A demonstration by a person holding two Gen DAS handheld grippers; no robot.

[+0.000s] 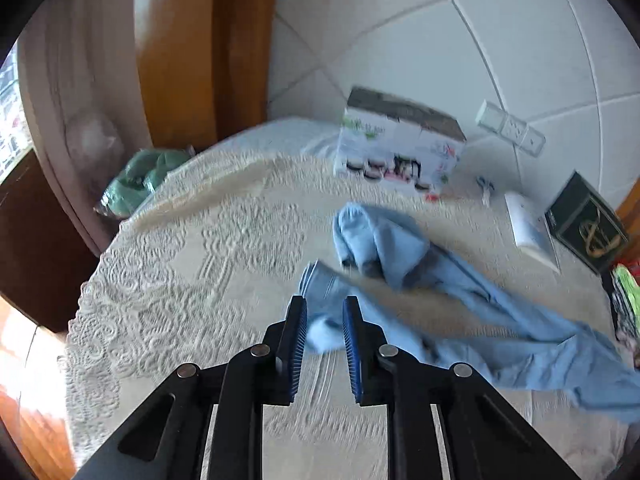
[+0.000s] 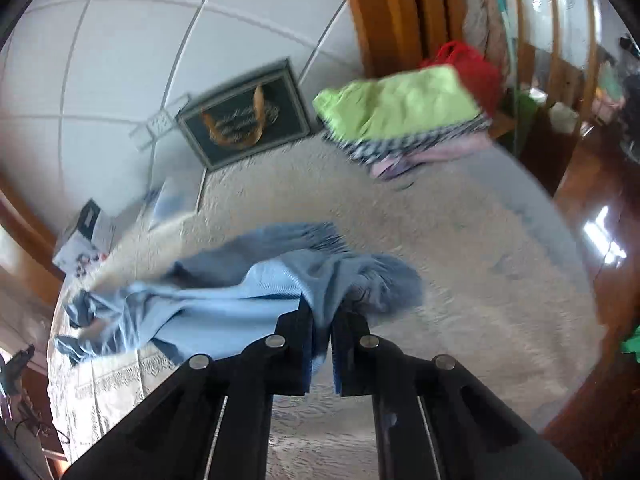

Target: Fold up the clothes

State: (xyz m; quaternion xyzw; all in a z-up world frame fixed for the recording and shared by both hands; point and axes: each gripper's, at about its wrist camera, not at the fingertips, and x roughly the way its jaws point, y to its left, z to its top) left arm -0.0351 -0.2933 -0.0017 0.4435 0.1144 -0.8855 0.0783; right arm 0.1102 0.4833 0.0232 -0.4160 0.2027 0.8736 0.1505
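Note:
A light blue garment (image 1: 460, 304) lies crumpled on the cream lace tablecloth (image 1: 192, 264). In the left wrist view my left gripper (image 1: 325, 312) has its blue-padded jaws a little apart, with one bunched end of the garment between them. In the right wrist view my right gripper (image 2: 321, 316) is shut on a fold of the same blue garment (image 2: 224, 300), which trails away to the left over the cloth (image 2: 460, 280). Both views are blurred.
A white printed box (image 1: 396, 148), a white flat item (image 1: 528, 228) and a dark green box (image 1: 588, 228) stand by the tiled wall. A stack of folded clothes with a lime green piece on top (image 2: 404, 108) sits at the far right. A green bag (image 1: 140, 180) lies at the left edge.

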